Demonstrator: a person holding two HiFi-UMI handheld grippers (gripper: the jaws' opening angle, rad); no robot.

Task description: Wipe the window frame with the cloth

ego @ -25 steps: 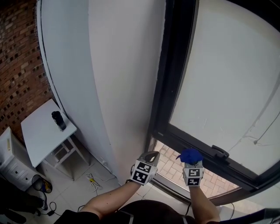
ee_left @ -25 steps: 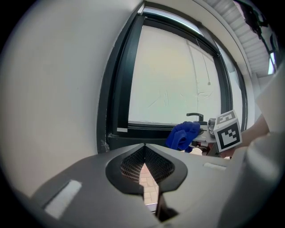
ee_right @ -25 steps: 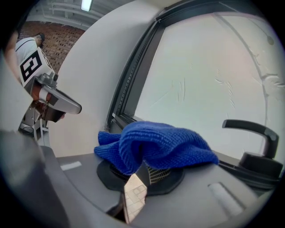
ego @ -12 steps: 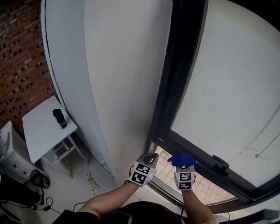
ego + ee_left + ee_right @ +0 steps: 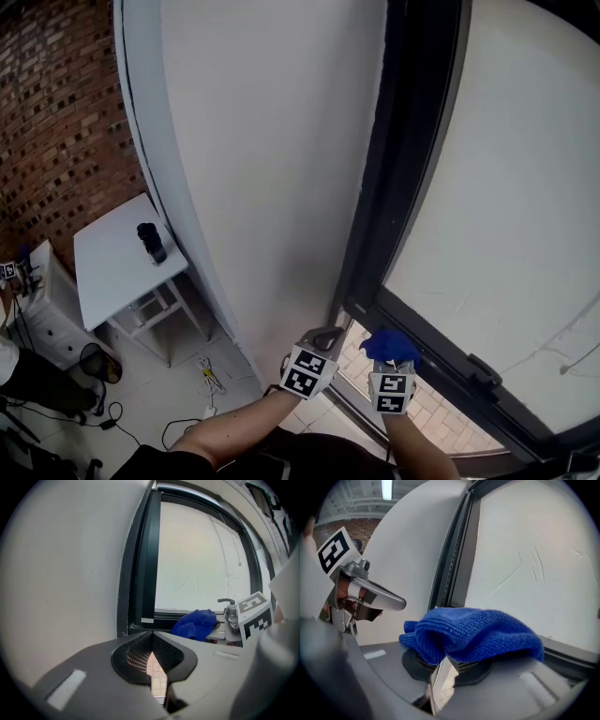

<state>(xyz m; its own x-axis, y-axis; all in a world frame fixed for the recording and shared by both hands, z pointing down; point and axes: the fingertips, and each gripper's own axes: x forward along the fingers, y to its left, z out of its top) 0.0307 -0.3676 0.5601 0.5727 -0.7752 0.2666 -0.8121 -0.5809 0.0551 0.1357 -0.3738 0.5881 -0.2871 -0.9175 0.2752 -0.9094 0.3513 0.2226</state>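
My right gripper (image 5: 390, 359) is shut on a blue cloth (image 5: 388, 346), which bunches over its jaws and hides the tips. The cloth lies against the bottom rail of the black window frame (image 5: 398, 178), close to the lower left corner. In the right gripper view the cloth (image 5: 474, 633) drapes over that gripper (image 5: 449, 662), with the frame's upright (image 5: 457, 559) just behind. My left gripper (image 5: 324, 336) hangs beside it to the left, shut on nothing. In the left gripper view its tips (image 5: 151, 634) meet, with the cloth (image 5: 194, 624) to the right in front of the frame (image 5: 147, 559).
A white wall (image 5: 272, 169) runs left of the frame. A window handle (image 5: 487, 371) sits on the bottom rail to the right. Below left stand a small white table (image 5: 112, 281) with a dark object (image 5: 152, 242), a brick wall (image 5: 56, 112), and cables (image 5: 210, 375) on the floor.
The right gripper has slid the cloth left along the bottom rail, away from the handle and toward the corner. The left gripper has stayed shut beside it. The head view has swung.
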